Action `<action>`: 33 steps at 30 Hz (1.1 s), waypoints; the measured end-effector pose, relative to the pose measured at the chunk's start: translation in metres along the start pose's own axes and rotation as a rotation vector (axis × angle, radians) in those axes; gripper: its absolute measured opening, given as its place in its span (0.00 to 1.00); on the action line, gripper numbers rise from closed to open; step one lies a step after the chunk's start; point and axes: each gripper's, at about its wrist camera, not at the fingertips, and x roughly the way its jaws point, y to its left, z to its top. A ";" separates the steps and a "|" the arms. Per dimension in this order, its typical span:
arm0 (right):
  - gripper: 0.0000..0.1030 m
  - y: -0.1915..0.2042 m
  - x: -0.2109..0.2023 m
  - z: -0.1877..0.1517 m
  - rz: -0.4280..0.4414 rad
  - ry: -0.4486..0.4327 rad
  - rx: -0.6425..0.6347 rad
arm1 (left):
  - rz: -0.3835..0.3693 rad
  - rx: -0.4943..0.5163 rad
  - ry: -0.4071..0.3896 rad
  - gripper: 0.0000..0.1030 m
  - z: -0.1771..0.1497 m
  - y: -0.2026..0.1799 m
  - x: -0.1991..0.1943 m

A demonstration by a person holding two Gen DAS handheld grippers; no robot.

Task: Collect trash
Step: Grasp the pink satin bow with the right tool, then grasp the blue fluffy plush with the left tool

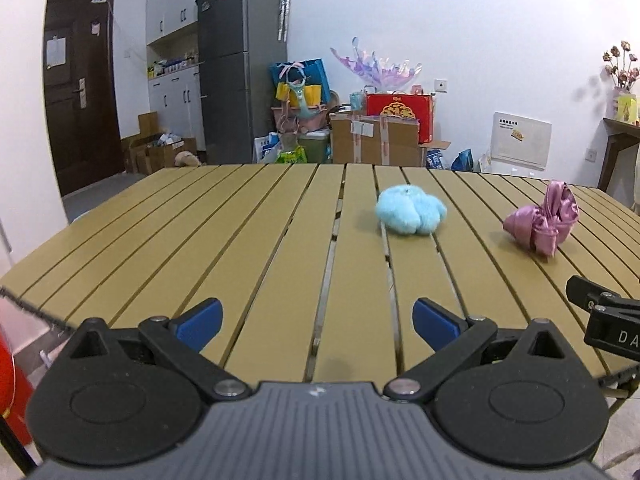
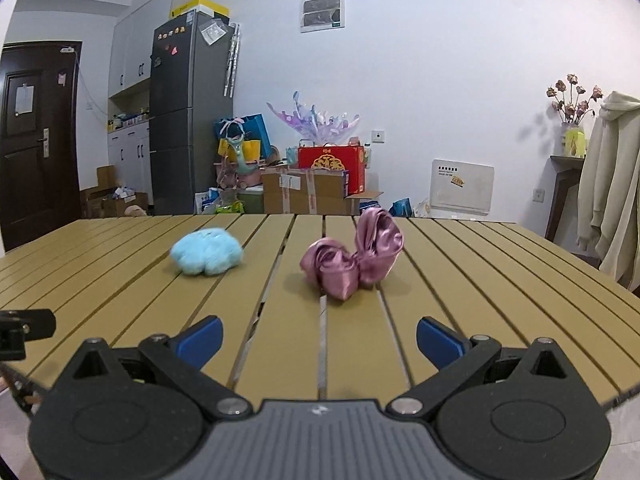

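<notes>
A fluffy light-blue puff [image 1: 411, 211] [image 2: 207, 257] lies on the tan slatted table [image 1: 224, 240] [image 2: 480, 272]. To its right rests a crumpled pink satin bow [image 1: 541, 219] [image 2: 354, 258]. My left gripper [image 1: 318, 326] is open at the near table edge, blue fingertips [image 1: 200, 322] wide apart and empty, the puff ahead and slightly right. My right gripper [image 2: 319, 340] is open too, empty, with the bow straight ahead. Part of the right gripper shows at the left wrist view's right edge [image 1: 608, 312]; part of the left gripper [image 2: 24, 330] shows at the right wrist view's left edge.
Beyond the table stand a grey fridge [image 1: 240, 68] [image 2: 188, 120], stacked cardboard boxes [image 1: 376, 140] [image 2: 308, 192] with a red box and bags, and a dark door [image 1: 80, 92]. A beige coat [image 2: 612, 184] hangs at the right. A red object [image 1: 10, 392] sits by the table's left edge.
</notes>
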 end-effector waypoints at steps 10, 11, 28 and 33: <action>1.00 -0.017 0.059 0.040 -0.008 0.019 -0.007 | -0.061 0.037 -0.007 1.00 0.040 -0.025 0.046; 1.00 -0.017 0.070 0.047 -0.010 0.040 -0.022 | -0.065 0.037 -0.003 1.00 0.044 -0.027 0.051; 0.66 -0.031 0.209 0.068 -0.014 0.276 0.048 | -0.117 0.095 0.112 1.00 0.097 -0.075 0.161; 0.49 -0.046 0.206 0.074 0.001 0.232 0.099 | -0.136 0.074 0.168 1.00 0.104 -0.087 0.190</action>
